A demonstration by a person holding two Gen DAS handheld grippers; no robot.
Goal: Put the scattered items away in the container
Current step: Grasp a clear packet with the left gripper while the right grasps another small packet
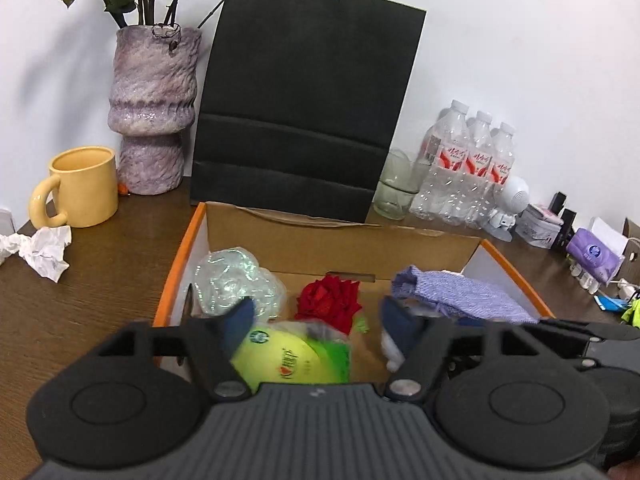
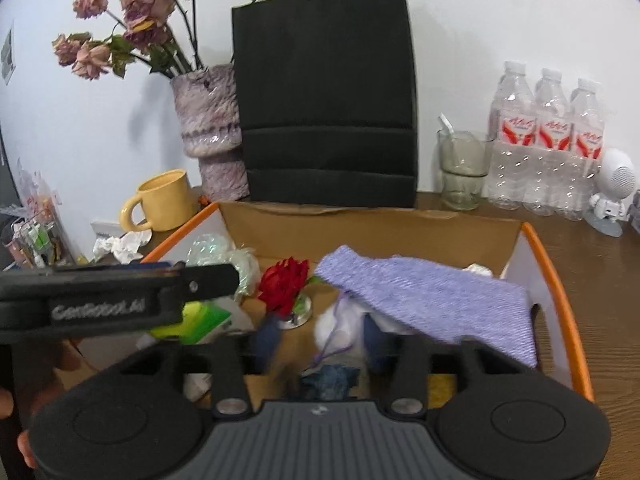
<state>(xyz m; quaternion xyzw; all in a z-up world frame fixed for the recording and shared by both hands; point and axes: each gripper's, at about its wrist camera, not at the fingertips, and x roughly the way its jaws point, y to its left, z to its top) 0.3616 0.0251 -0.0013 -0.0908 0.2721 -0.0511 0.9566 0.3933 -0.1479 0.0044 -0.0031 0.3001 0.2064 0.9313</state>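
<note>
Left wrist view: the left gripper (image 1: 316, 326) tilts down over the box (image 1: 180, 256), jaws spread and gripping nothing. Below them in the box lies a green pack (image 1: 304, 360), with a red rose (image 1: 332, 304) beyond and a purple cloth (image 1: 460, 292) to the right.

Right wrist view: the right gripper (image 2: 320, 340) angles down into the box (image 2: 560, 280) too, jaws apart, empty. A white ball (image 2: 340, 324) lies between them, untouched; the cloth (image 2: 432, 296) drapes just right. The left gripper (image 2: 192, 284) crosses in from the left.
</note>
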